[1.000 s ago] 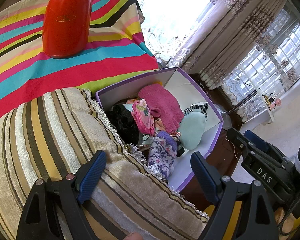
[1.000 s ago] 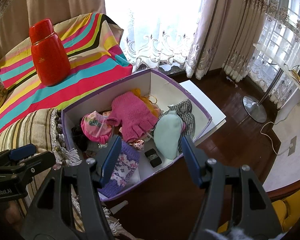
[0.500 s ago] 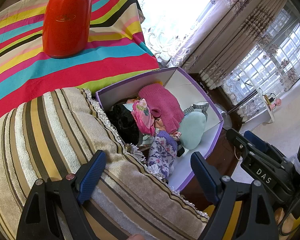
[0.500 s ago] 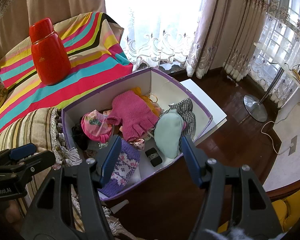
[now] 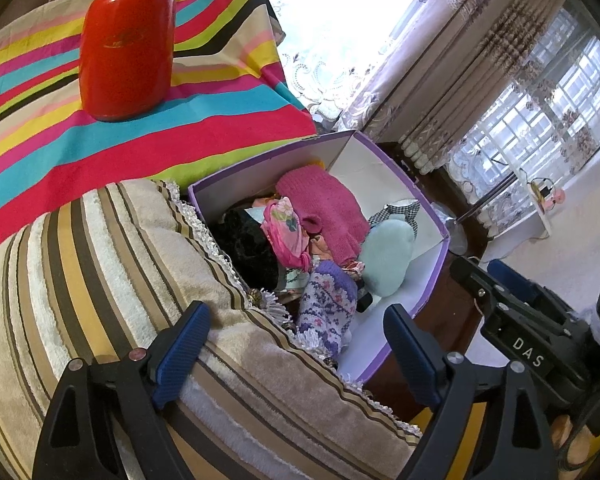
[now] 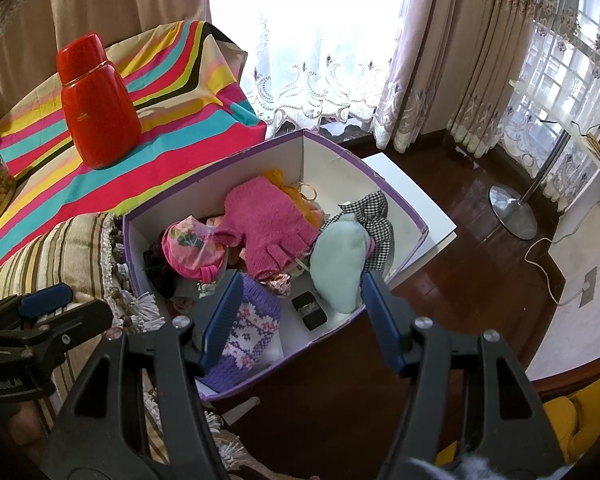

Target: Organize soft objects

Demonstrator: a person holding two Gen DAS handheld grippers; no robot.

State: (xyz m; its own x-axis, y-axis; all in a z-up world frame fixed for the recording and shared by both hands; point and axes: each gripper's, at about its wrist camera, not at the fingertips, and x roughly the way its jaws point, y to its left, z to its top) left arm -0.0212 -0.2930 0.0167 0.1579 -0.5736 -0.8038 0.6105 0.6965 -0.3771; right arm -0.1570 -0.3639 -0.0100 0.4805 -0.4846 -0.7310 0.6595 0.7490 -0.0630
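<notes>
A purple box point(image 6: 396, 196) with white inside walls holds soft items: a pink knit glove point(image 6: 270, 224), a mint plush point(image 6: 338, 262), a pink floral pouch point(image 6: 188, 246), a purple patterned knit point(image 6: 252, 328), a checked cloth point(image 6: 374, 216) and a dark fabric point(image 5: 246, 246). My right gripper point(image 6: 300, 316) is open and empty above the box's near edge. My left gripper point(image 5: 296, 354) is open and empty over the striped beige cushion point(image 5: 100, 264), left of the box point(image 5: 432, 280).
A red flask point(image 6: 96, 104) stands on the rainbow-striped cloth point(image 6: 172, 136) behind the box. A small black object point(image 6: 310, 310) lies on the box floor. A white board point(image 6: 416, 200) lies under the box. Dark wood floor, lamp base point(image 6: 512, 212) and curtains lie to the right.
</notes>
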